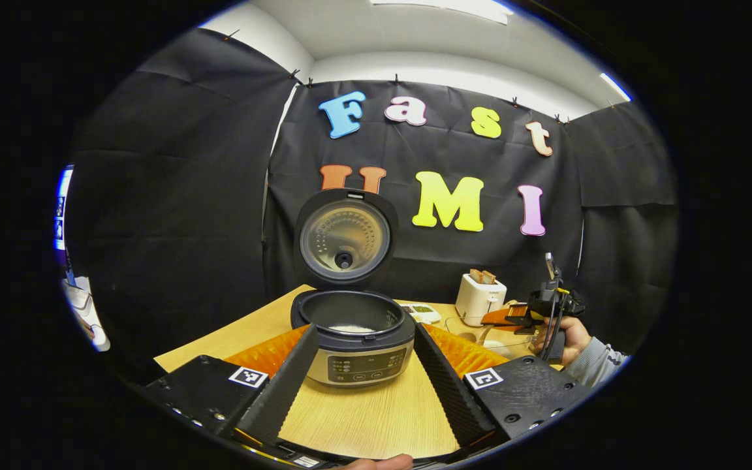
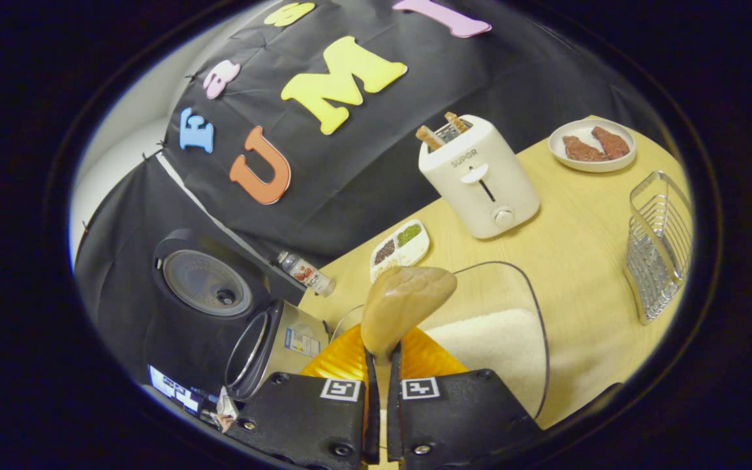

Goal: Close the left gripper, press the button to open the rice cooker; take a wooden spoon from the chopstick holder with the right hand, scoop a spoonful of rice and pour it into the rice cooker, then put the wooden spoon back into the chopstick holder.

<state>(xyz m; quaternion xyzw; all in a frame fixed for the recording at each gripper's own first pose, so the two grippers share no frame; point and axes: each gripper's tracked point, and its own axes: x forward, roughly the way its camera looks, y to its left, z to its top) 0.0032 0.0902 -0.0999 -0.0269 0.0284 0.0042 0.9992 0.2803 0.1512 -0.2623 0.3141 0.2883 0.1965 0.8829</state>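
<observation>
**Spoon over the rice bowl, cooker already open**

In the right gripper view the right gripper (image 2: 381, 356) has its fingers almost together, clamped on the handle of the wooden spoon (image 2: 405, 303); the spoon bowl stands up at the middle of the frame, above the glass bowl (image 2: 532, 307) that holds the white rice (image 2: 480, 329). The rice cooker (image 1: 356, 336) sits at the centre of the left gripper view with its lid (image 1: 344, 236) raised; some white rice seems to lie already in its pot, but I cannot be sure. The left gripper (image 1: 363, 372) has its fingers spread wide, one on each side of the cooker's front, and they hold nothing.

My judgement: the step in hand is the scoop or the carry; to do it well, keep the spoon level, move it slowly toward the cooker at the lower left of the right gripper view, and tip it only when it is over the pot.

Whether the spoon carries rice is hidden, because its hollow side is not clear to me; the grip point on the handle is covered by the fingers; the wire rack (image 2: 657, 248) at the right edge may be the chopstick holder, I cannot tell; the toaster (image 2: 480, 179) stands on the bench (image 2: 572, 215) behind.
</observation>
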